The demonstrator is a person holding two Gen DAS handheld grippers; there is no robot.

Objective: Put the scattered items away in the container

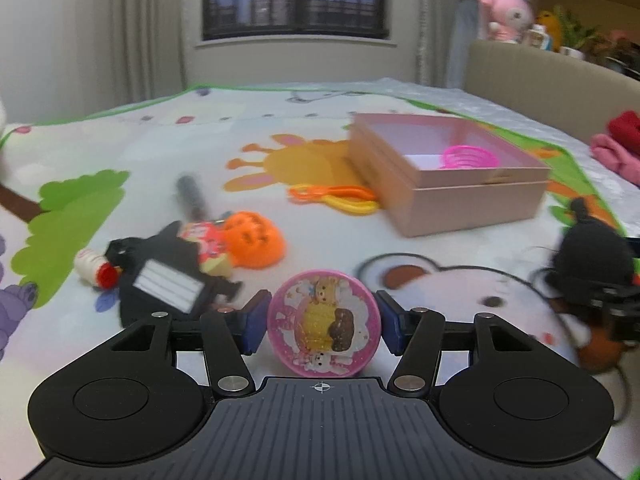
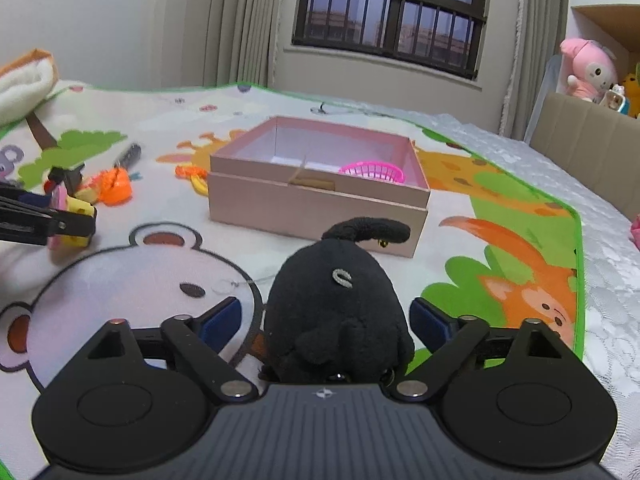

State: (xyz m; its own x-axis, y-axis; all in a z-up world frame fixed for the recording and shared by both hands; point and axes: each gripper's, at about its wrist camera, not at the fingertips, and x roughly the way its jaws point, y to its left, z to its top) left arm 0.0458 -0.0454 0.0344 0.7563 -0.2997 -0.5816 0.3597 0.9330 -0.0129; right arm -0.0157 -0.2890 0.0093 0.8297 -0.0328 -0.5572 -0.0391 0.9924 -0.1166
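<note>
The left gripper (image 1: 323, 320) pinches a stiff, slick pink round case (image 1: 323, 322) at its rim, while the right gripper (image 2: 326, 320) straddles a soft black plush toy (image 2: 336, 308), apparently not yet squeezing.

No legible writing anywhere on the play mat (image 1: 120, 152).
The red-and-white packet (image 1: 202, 240) near the mat's left edge carries print too blurred to read; the black tag (image 1: 168, 286) beside it shows only blank ruled lines on a white label.
</note>
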